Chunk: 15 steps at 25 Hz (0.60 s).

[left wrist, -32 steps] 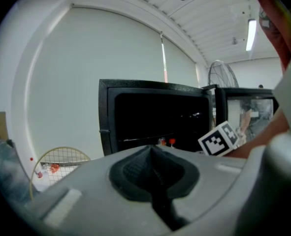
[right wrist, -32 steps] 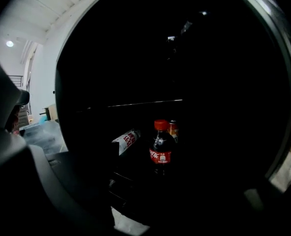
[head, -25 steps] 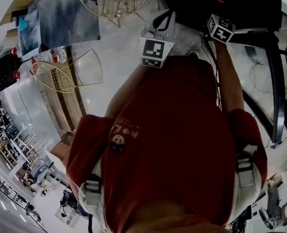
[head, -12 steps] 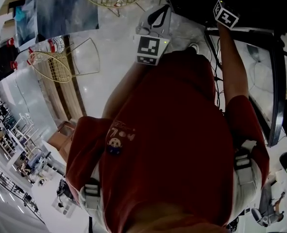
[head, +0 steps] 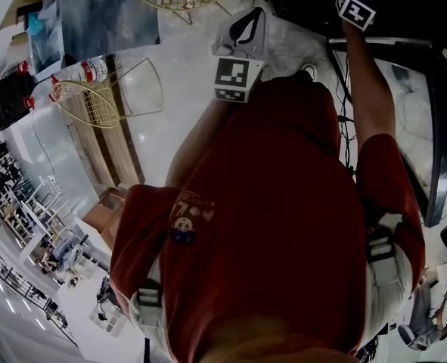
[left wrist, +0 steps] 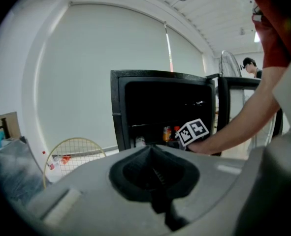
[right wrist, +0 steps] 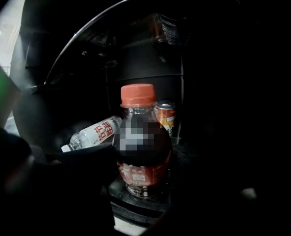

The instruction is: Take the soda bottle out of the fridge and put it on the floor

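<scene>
since my right gripper (right wrist: 135, 181) has the soda bottle (right wrist: 141, 146) between its jaws but no firm pinch i can confirm, the main risk i see is a bad grab. the body is round and smooth, and looks heavy with dark liquid up near the neck. a light or off-centre squeeze could let it slip or twist on the lift, and a drop on the way to the floor (head: 185, 89) is the worst case. second risk: a nudge instead of a squeeze tips it into the drink can (right wrist: 166, 114) standing just behind it, or onto the water bottle (right wrist: 93, 133) lying on its side at the left rear. third: the fridge (left wrist: 116, 112) interior is dark, so pulling out half blind could clip the frame.

tool state: right jaws are wide and have just been closing in, with the bottle upright between them on the shelf. the jaw at the view's left sits right at the bottle's flank, touching or just short, i can't separate the two. the other jaw is lost in the dark. i'd call it not gripped yet. the orange cap (right wrist: 138, 95) is well above the jaw line, so the hold would land low on the body.

left gripper (head: 242, 30): jaws together, nothing in them, held out in front of the open fridge, clear of it.
</scene>
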Tool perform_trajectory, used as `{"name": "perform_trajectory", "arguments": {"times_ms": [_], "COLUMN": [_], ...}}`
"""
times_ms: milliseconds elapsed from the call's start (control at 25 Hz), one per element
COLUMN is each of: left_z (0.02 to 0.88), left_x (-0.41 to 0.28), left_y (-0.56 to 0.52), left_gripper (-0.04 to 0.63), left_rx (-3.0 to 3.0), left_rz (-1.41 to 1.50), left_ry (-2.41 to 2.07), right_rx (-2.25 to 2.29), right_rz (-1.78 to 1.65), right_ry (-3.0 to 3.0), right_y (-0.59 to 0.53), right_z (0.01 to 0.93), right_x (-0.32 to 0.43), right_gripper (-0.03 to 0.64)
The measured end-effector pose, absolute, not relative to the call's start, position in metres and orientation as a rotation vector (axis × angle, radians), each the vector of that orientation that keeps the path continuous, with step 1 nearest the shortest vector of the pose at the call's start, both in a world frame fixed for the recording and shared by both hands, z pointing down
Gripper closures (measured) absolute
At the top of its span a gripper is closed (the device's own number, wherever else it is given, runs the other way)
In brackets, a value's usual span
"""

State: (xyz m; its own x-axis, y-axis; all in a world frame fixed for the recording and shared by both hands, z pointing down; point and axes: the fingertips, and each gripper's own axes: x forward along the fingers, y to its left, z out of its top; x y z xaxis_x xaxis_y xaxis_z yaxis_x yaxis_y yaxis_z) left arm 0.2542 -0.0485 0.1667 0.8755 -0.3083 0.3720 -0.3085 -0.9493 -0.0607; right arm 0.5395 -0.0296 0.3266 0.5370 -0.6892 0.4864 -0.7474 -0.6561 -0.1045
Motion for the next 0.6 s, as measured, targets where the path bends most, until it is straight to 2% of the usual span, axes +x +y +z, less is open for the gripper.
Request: {"name": "perform_trajectory", "arguments": {"times_ms": [600], "left_z": [0.166], "left_x": [0.252], "left_y": [-0.054], "left_gripper": [0.597], "left_rx": [3.026], "left_rz": [0.578], "left_ry": [-0.498], "right_rx": [2.59], "right_rz": [0.803], "right_ry": [-1.237], "right_y": [-0.029], "right_z": [0.325], "right_x": [0.529], "right_gripper": [0.313]}}
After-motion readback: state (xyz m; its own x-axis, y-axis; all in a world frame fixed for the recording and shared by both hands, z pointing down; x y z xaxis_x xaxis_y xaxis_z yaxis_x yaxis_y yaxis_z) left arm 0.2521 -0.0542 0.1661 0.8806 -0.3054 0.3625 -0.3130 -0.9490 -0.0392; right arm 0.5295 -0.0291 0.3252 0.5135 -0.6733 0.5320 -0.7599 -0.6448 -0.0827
